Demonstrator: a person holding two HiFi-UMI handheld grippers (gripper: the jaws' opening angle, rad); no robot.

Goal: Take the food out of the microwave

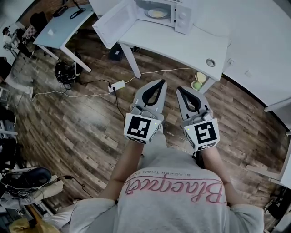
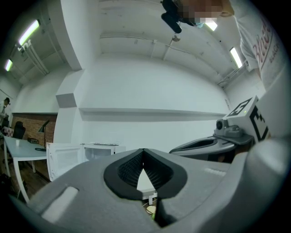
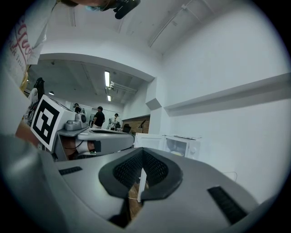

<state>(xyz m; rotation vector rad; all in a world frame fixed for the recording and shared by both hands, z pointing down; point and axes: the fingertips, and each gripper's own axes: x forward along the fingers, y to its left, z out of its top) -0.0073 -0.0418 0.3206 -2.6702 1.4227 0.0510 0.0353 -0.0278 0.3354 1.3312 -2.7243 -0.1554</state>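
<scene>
Status: early stage; nothing of the removal itself is done.

1. The white box-shaped microwave oven (image 1: 177,16) stands at the far end of the white bench (image 1: 191,45). Its white door (image 1: 116,22) is swung fully open to the left, so access is clear.
2. The task's thing, a pale yellow portion of food on a round plate (image 1: 157,12), sits inside the oven cavity, untouched.
3. The left hand-held gripper (image 1: 159,83) is held level over the brown wooden plank floor (image 1: 91,127), well short of the bench. Its own view shows the jaws pressed together at the tips with nothing between them (image 2: 143,152).
4. The right hand-held gripper (image 1: 180,89) is just beside the left, also level and over the floor. Its jaws are likewise pressed together and empty (image 3: 142,152).
5. Both gripper views show the open oven ahead and well apart from the tips.

Judgement, outstanding work: close the gap to the bench, spread the jaws of at least 1 gripper, reach into the cavity, take the plate by its rim, and bring it out level.
</scene>
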